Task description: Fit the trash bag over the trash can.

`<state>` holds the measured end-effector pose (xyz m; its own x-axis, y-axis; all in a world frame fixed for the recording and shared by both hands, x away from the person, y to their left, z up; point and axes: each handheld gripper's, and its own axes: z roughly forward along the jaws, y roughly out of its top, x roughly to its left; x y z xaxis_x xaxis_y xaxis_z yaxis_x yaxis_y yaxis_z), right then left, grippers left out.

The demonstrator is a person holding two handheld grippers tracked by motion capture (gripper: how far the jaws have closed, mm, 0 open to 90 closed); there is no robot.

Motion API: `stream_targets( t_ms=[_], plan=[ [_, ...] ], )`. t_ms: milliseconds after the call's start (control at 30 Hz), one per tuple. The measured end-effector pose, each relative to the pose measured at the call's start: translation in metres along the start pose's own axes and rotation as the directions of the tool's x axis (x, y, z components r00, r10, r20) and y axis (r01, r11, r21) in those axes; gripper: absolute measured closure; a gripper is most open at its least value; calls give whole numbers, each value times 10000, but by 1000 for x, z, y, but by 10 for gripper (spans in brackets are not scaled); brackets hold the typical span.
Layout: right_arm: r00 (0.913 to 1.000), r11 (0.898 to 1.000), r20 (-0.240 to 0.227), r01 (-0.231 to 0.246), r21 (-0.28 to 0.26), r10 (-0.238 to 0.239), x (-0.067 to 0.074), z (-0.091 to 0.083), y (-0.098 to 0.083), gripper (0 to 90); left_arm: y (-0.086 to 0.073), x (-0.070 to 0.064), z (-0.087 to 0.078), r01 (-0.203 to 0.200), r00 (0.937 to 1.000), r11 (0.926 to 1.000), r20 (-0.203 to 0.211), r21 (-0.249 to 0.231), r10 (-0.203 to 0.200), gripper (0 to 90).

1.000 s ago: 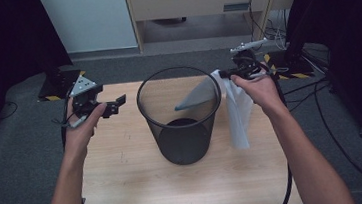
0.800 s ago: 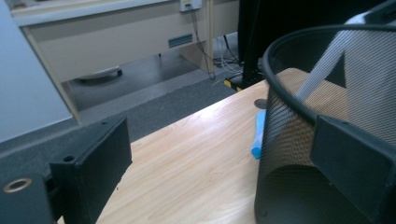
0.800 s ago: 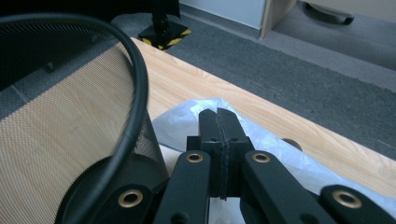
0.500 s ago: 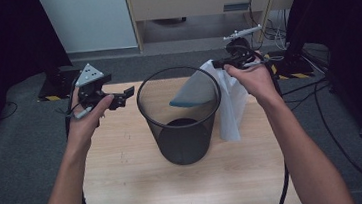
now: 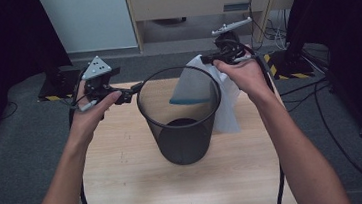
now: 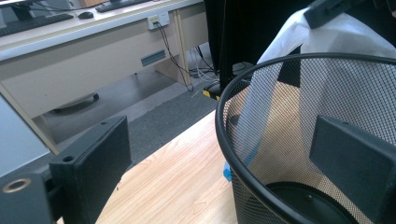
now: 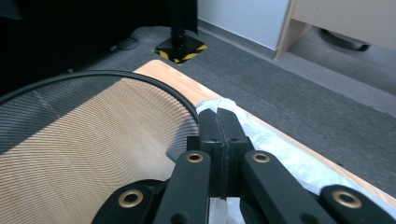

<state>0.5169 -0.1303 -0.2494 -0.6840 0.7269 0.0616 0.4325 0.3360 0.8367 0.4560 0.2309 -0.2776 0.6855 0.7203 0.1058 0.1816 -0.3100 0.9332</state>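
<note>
Bag [image 5: 227, 105] draped over bin rim [image 5: 176, 71]

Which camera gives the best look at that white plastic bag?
The high view: the white bag hangs from the right gripper, draped over the bin rim. The left gripper view shows it through the mesh; the right gripper view shows just the pinched edge.

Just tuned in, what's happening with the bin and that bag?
A person is lining a black mesh bin on the wooden table. The right gripper is shut on a white plastic bag, held at the bin's far rim and hanging partly inside, partly outside. The left gripper, jaws open, sits at the opposite rim.
</note>
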Motion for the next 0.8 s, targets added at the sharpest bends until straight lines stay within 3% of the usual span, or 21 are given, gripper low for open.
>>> stream_targets(
  t_ms=[100,500,800],
  plan=[
    [9993,9998,-356,-64,-162,58,3,1,0,900,1,2,3,-43,10000,10000,51,54,42,51],
    [9946,9990,-1004,-284,-351,247,2,10,4,900,14,3,30,-384,9980,9981,526,475,359,47],
    [9892,9979,-1433,-380,-525,302,2,16,10,900,30,-2,54,-807,9904,9952,1172,558,738,60]
  ],
)
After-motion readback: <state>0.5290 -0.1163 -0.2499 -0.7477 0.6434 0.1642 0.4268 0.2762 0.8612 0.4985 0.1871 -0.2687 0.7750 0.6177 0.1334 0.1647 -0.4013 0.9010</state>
